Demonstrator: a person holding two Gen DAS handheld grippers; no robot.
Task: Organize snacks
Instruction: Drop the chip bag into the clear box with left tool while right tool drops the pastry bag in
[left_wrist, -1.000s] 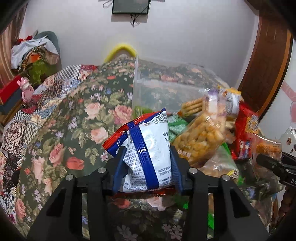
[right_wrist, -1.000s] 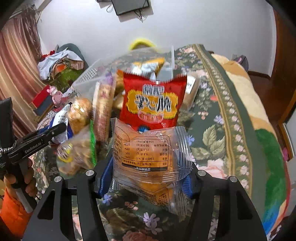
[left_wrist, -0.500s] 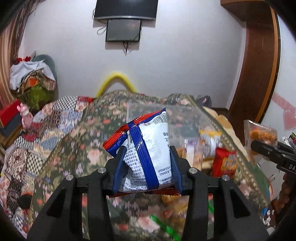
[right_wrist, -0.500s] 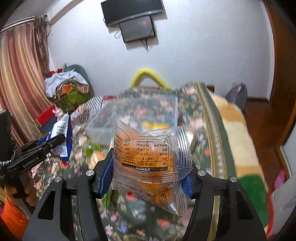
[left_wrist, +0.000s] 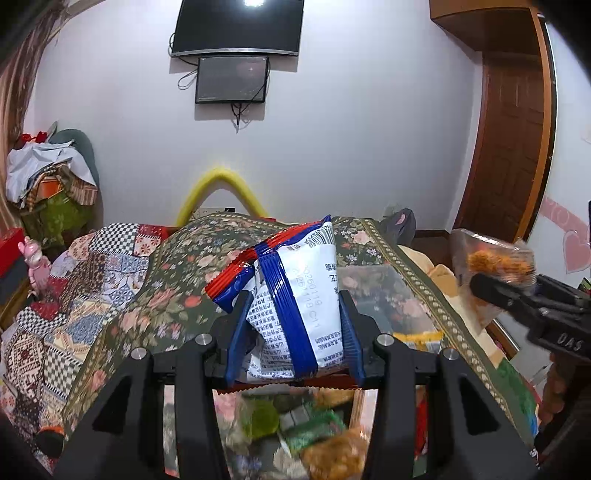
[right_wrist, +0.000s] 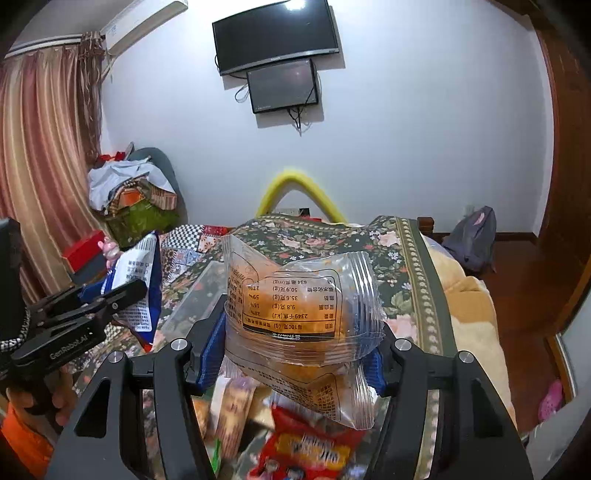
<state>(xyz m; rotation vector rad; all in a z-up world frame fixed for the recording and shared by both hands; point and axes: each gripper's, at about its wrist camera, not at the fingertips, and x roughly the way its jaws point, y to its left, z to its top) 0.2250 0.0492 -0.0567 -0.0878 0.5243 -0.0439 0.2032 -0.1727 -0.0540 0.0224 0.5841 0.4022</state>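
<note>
Left gripper (left_wrist: 293, 332) was closed on a white-and-blue snack packet (left_wrist: 291, 306), held in the air over the floral bedspread (left_wrist: 177, 280). Right gripper (right_wrist: 293, 347) was clamped on a clear packet of orange snack (right_wrist: 295, 306), likewise raised. Beneath both lay a clear plastic bin (left_wrist: 384, 295) and a loose snack pile, including a red packet (right_wrist: 306, 446), at the near edge.

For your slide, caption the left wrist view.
Left gripper lifts a white-and-blue snack packet above the floral bedspread.
</note>
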